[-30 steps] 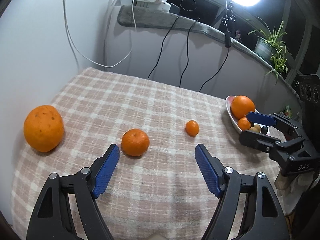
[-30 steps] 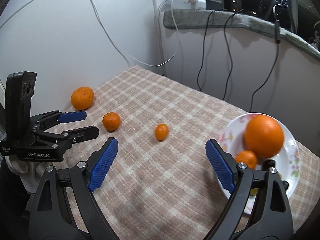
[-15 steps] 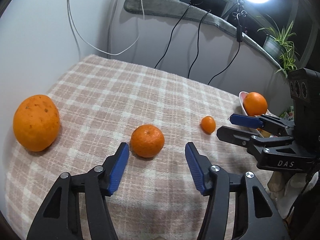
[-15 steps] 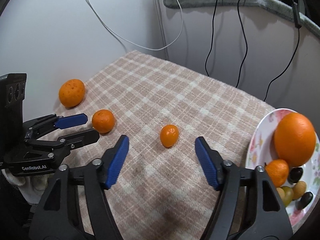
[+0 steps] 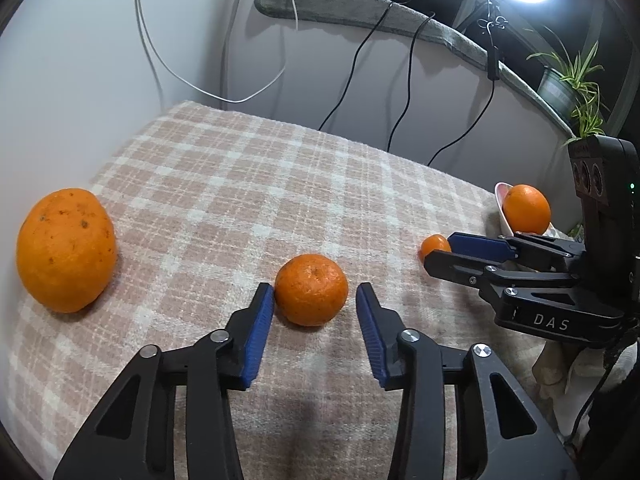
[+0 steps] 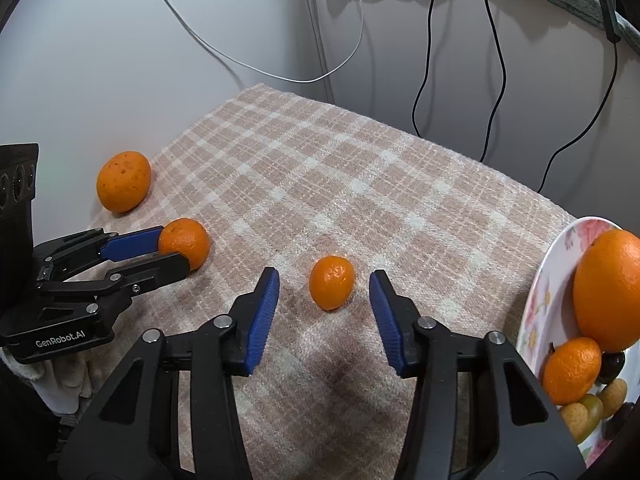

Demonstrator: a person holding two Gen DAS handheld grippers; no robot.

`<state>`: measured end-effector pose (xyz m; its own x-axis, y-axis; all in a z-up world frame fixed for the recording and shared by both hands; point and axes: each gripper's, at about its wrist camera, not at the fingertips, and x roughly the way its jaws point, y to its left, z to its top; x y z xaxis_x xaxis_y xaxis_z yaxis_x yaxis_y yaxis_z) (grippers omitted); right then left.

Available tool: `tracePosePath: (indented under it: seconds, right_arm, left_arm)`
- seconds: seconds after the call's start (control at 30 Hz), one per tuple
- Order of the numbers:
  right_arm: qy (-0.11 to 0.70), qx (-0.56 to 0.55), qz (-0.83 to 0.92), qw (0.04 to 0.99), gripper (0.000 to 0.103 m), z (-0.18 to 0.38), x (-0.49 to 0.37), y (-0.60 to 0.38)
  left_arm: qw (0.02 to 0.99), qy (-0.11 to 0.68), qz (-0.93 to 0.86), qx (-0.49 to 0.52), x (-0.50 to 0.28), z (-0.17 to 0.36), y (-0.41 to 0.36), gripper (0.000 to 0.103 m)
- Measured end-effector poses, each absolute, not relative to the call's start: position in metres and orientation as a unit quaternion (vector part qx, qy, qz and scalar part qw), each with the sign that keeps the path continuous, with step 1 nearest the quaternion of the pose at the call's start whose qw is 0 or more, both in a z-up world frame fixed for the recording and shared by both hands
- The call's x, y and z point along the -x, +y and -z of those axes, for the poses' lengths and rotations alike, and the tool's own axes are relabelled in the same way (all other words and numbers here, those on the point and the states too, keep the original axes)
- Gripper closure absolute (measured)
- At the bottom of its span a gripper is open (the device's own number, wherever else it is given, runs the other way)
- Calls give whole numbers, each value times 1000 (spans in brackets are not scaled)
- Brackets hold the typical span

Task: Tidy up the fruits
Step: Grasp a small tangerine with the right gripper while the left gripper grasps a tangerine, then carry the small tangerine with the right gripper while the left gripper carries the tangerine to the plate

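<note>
Both grippers advanced: left gripper [image 5: 315,300] fingers bracket mandarin [image 5: 311,289], right gripper [image 6: 324,286] fingers kumquat [image 6: 332,288], ungripped.

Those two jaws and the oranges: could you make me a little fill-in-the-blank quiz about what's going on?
1. The left gripper has its jaws open around the ____ tangerine.
2. The right gripper frames the ____ of the loose fruits.
3. The floral plate holds one ____ orange.
4. The fruit lies on a ____ cloth.

Missing words: medium; smallest; large; checked
</note>
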<state>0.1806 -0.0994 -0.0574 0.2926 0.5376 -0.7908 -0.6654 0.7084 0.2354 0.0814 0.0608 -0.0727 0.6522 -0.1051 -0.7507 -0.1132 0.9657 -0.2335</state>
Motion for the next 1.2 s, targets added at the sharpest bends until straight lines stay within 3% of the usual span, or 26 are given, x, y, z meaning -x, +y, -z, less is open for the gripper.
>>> tracePosePath:
  seconds: [0.23, 0.47, 1.2]
  right_arm:
    - [467, 77, -374, 798, 62, 62, -183, -93]
    - [465, 83, -371, 800, 78, 64, -186, -91]
    - [435, 63, -381, 814, 79, 35, -169, -116]
  left_arm:
    - [900, 416, -3, 130, -81, 73, 62, 67]
    - [901, 415, -4, 130, -81, 73, 61, 68]
    - [911, 392, 14, 129, -74, 55, 46, 68]
